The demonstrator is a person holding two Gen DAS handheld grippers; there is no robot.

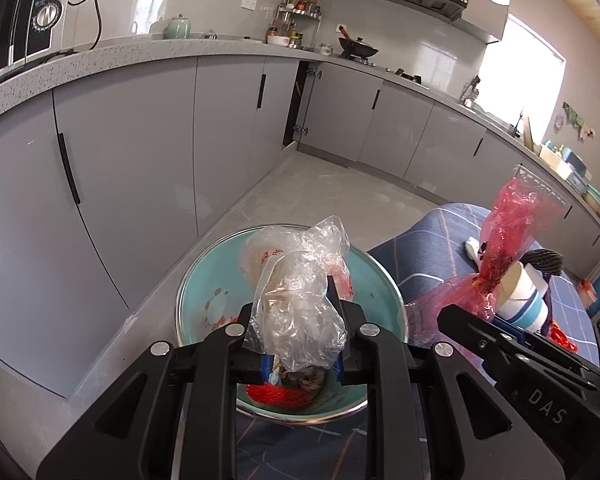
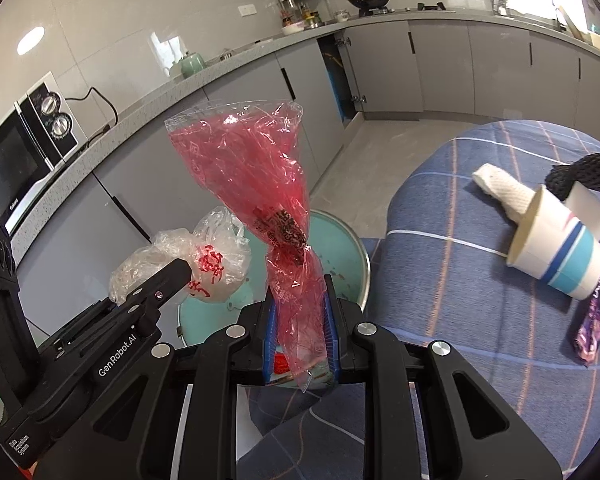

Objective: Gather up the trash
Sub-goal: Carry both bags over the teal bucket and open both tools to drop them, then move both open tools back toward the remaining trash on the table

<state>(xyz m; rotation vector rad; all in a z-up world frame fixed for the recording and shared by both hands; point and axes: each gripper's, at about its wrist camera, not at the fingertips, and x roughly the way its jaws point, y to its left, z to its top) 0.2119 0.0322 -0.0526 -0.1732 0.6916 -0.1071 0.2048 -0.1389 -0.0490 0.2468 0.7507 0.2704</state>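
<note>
My left gripper (image 1: pixel 296 320) is shut on a crumpled clear plastic bag (image 1: pixel 296 300) and holds it over a teal basin (image 1: pixel 204 284) that has red trash at its bottom. My right gripper (image 2: pixel 298 320) is shut on a red cellophane bag (image 2: pixel 252 160), held upright beside the basin (image 2: pixel 348 244). The red bag also shows in the left wrist view (image 1: pixel 512 224). The clear bag with red print shows in the right wrist view (image 2: pixel 204 256), gripped by the left gripper.
A blue-striped paper cup (image 2: pixel 560 252) lies on its side on the blue checked cloth (image 2: pixel 460 300), with a white roll (image 2: pixel 500 188), black mesh (image 2: pixel 588 172) and a purple wrapper (image 2: pixel 596 320) around it. Grey kitchen cabinets (image 1: pixel 140 140) stand to the left.
</note>
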